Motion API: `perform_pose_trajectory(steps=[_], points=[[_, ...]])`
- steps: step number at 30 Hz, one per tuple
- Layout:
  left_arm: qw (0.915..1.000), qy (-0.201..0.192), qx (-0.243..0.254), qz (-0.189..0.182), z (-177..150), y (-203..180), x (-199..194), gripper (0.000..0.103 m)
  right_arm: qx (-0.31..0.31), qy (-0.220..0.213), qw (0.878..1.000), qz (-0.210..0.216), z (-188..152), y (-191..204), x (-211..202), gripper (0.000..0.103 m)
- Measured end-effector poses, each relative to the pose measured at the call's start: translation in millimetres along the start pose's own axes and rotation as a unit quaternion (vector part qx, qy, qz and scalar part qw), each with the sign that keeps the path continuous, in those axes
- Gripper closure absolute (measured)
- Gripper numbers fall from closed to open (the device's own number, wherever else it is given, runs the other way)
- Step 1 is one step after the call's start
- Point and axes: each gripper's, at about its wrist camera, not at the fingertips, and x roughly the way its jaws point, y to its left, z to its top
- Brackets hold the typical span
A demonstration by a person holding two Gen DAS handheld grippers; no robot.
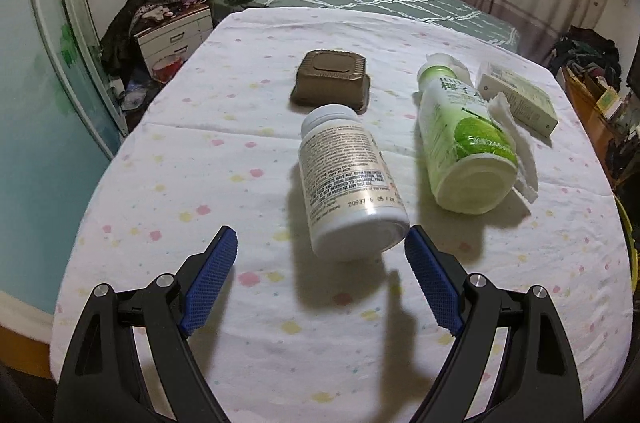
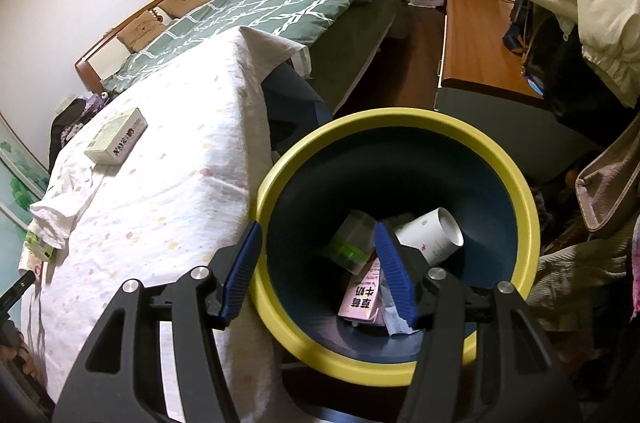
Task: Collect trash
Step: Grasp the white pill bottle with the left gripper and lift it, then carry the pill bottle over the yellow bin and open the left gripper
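White pill bottle [image 1: 352,183] lies just ahead of our open left tongs [image 1: 320,243], lined up for gripping; right tongs [image 2: 316,243], open and empty, hover above the bin [image 2: 400,119].

Clothed table [image 1: 200,183] bears bottles, tray, box, perhaps tissue.

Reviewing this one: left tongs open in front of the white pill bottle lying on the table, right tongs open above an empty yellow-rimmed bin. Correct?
Not quite. The bin is not empty: the right wrist view shows a pink carton, a white cup and other trash inside. The rest holds: left tongs open before the pill bottle, right tongs open.
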Motion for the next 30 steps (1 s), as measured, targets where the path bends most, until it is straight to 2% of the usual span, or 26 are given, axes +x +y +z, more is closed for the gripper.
perform_pose_trajectory(steps=[5, 6, 7, 10, 13, 18, 23, 28, 30], points=[[0.9998, -0.014, 0.005, -0.013, 7, -9, 6, 0.018, -0.009, 0.001, 1.000, 0.003, -1, 6, -1, 0.047], [0.9998, -0.013, 0.008, -0.011, 7, -11, 8, 0.022, -0.009, 0.001, 1.000, 0.003, -1, 7, -1, 0.047], [0.9999, -0.011, 0.009, -0.009, 8, -13, 10, 0.031, -0.008, 0.002, 1.000, 0.003, -2, 6, -1, 0.047], [0.9998, 0.000, -0.001, -0.019, 9, -11, 17, 0.046, -0.003, 0.003, 1.000, 0.004, -1, 3, 0, 0.047], [0.9998, -0.011, -0.007, -0.018, 10, -7, 13, 0.056, -0.002, 0.004, 1.000, 0.003, -2, 3, 1, 0.047], [0.9996, -0.024, 0.003, -0.014, 8, -5, -1, 0.056, -0.002, 0.001, 1.000, 0.007, -2, 3, 1, 0.047], [0.9982, -0.052, 0.025, -0.015, 4, -8, -31, 0.056, -0.001, 0.001, 1.000, 0.010, -4, 5, 0, 0.047], [0.9954, -0.069, 0.051, -0.044, 1, -19, -64, 0.056, -0.005, -0.002, 1.000, 0.013, -6, 7, -4, 0.047], [0.9926, -0.076, 0.068, -0.067, 1, -33, -78, 0.056, -0.005, -0.007, 1.000, 0.014, -7, 6, -10, 0.047]])
